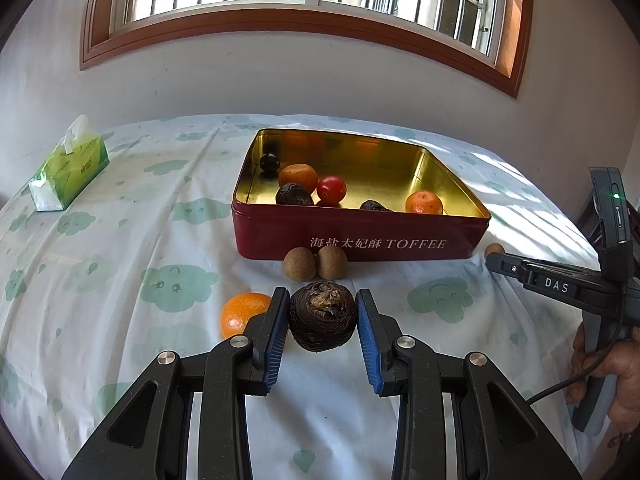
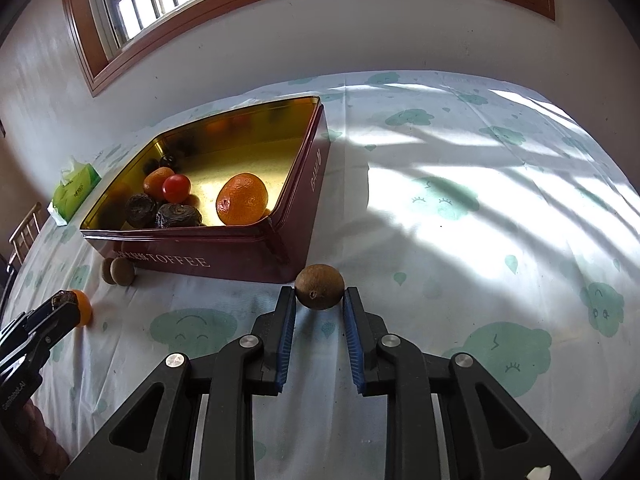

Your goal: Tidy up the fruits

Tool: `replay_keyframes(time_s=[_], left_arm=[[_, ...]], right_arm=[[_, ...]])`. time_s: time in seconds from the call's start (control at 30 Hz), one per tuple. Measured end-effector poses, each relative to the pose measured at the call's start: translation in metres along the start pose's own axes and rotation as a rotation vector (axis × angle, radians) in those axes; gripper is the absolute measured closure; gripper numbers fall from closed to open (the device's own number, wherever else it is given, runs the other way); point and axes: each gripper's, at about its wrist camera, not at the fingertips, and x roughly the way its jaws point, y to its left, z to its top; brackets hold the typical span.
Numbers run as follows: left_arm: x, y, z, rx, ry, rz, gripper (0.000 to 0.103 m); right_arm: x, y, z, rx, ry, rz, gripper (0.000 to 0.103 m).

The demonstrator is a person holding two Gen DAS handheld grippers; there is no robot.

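Left wrist view: left claw point(image 1: 322, 316) clamped on dark wrinkled chestnut-like fruit point(image 1: 322, 316), low over cloud-print cloth on counter point(image 1: 120, 280). Loose mandarin point(image 1: 244, 312) just beside claw; two tan rough longans point(image 1: 314, 264) touching red toffee tin point(image 1: 360, 236). Tin gold inside, glossy, already partly filled.

Right wrist view: right claw point(image 2: 319, 300) closed on round brown longan point(image 2: 319, 286) near tin corner.

Step, as I judge it: pick done on both. Next: lift clear of tin wall, release inside.
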Motion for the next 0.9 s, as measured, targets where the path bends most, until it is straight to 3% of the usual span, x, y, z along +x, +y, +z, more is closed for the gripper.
replay_keyframes(time_s=[0.23,0.9], left_arm=[[-0.001,-0.001,-0.001,-0.002,-0.004,0.01,0.068],[-0.006,-0.004,-0.004,-0.006,-0.016,0.061,0.068]], right_arm=[[-0.035,0.009,-0.029,0.01,-0.036,0.004,0.081],[-0.025,0.006,-0.042,0.038,-0.018,-0.003,0.081]])
